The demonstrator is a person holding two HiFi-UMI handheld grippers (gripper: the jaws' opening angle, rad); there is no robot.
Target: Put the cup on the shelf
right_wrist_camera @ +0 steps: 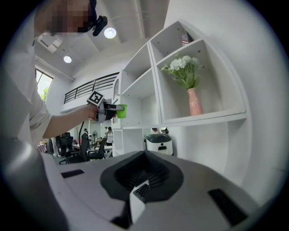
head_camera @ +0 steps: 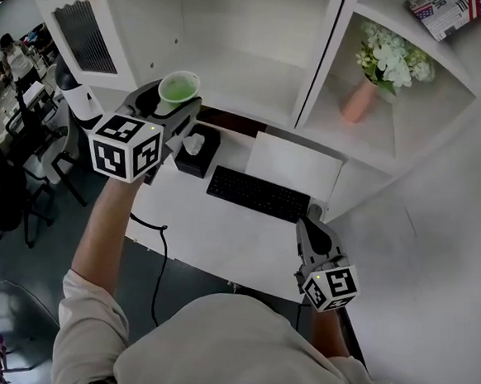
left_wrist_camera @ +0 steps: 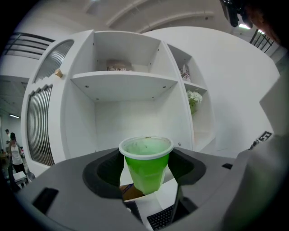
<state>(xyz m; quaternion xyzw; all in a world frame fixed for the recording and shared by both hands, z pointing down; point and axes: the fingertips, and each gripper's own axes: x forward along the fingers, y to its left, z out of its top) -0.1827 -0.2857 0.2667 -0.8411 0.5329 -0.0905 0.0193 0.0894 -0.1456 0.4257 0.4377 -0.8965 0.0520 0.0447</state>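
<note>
A green plastic cup [head_camera: 178,91] with a white rim is upright between the jaws of my left gripper [head_camera: 177,107], which is shut on it. The left gripper is raised in front of the white shelf unit, with the cup just before the lower shelf board [head_camera: 249,84]. In the left gripper view the cup [left_wrist_camera: 146,164] sits between the jaws, below the upper shelf board [left_wrist_camera: 122,81]. The right gripper view shows the cup [right_wrist_camera: 121,111] far off at the left. My right gripper [head_camera: 312,224] hangs low at the desk's right end, shut and holding nothing.
On the white desk [head_camera: 221,231] lie a black keyboard [head_camera: 257,194] and a black tissue box [head_camera: 196,150]. A pink vase with flowers [head_camera: 360,97] stands in the right shelf bay, with a book [head_camera: 445,13] above it. A louvred cabinet door [head_camera: 79,25] stands open at the left.
</note>
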